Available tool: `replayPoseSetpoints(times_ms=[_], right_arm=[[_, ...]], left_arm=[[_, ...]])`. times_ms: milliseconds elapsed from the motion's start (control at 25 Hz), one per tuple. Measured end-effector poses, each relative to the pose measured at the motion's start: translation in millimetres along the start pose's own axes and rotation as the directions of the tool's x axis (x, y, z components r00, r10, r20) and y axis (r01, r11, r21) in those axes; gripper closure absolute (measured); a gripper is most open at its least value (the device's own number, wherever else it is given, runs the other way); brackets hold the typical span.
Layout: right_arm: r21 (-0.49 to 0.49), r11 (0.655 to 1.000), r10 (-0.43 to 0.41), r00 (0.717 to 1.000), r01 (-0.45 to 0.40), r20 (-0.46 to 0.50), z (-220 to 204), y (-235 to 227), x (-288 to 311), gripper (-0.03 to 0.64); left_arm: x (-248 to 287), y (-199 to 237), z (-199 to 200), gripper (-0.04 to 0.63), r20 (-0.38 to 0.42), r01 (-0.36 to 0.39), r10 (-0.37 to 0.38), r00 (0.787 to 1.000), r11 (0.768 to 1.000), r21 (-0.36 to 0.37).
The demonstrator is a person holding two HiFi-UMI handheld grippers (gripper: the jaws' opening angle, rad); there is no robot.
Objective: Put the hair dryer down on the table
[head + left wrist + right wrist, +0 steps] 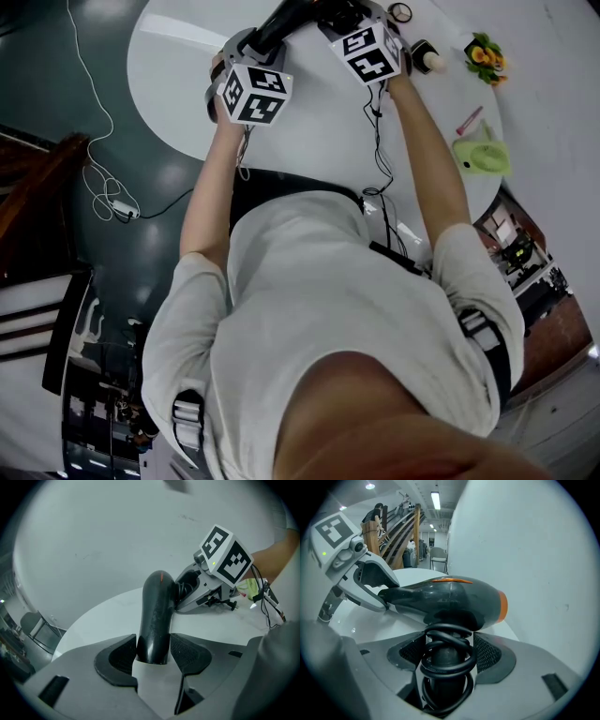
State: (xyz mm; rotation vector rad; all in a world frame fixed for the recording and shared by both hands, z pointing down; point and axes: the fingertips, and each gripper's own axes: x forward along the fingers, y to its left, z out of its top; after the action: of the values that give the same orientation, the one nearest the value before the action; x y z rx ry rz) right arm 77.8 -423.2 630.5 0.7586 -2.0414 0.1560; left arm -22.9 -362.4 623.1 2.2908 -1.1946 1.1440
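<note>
A black hair dryer (279, 25) with an orange rear ring is carried between both grippers over the far edge of the round white table (319, 141). My left gripper (153, 653) is shut on the end of its barrel (157, 611), with both pads pressed to the sides. My right gripper (449, 651) has its jaws wide around the handle, where the black cord (447, 660) is coiled; the pads lie against the coil. The dryer body (450, 597) lies crosswise above them. Whether it touches the table I cannot tell. In the head view the left gripper (246, 45) and right gripper (354, 19) stand close together.
At the table's right side lie a light green object (480, 155), a pink pen (469, 120), a small flower pot (486, 54), a small jar (427, 58) and a round ring (400, 12). A white cable (103, 187) trails on the dark floor at the left.
</note>
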Motion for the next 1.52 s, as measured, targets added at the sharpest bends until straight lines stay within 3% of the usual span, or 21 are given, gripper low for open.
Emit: replayPoseSetpoints(times_ms=[640, 1120, 1520], right_arm=[[0.16, 0.981, -0.118, 0.991, 0.107, 0.065, -8.1, -4.4, -31.6, 0.332], [0.196, 0.964, -0.191, 0.981, 0.178, 0.047, -18.7, 6.6, -61.9, 0.363], [0.255, 0.942, -0.231, 0.973, 0.218, 0.019, -31.7, 37.6, -90.3, 0.399]], left_arm=[[-9.7, 4.5, -8.7, 0.35, 0.009, 0.017, -0.017, 1.0, 1.0, -0.001], [-27.4, 1.2, -12.9, 0.35, 0.033, 0.049, -0.049, 0.998, 0.999, 0.011], [-45.7, -12.9, -21.1, 0.35, 0.058, 0.094, -0.092, 0.994, 0.995, -0.026]])
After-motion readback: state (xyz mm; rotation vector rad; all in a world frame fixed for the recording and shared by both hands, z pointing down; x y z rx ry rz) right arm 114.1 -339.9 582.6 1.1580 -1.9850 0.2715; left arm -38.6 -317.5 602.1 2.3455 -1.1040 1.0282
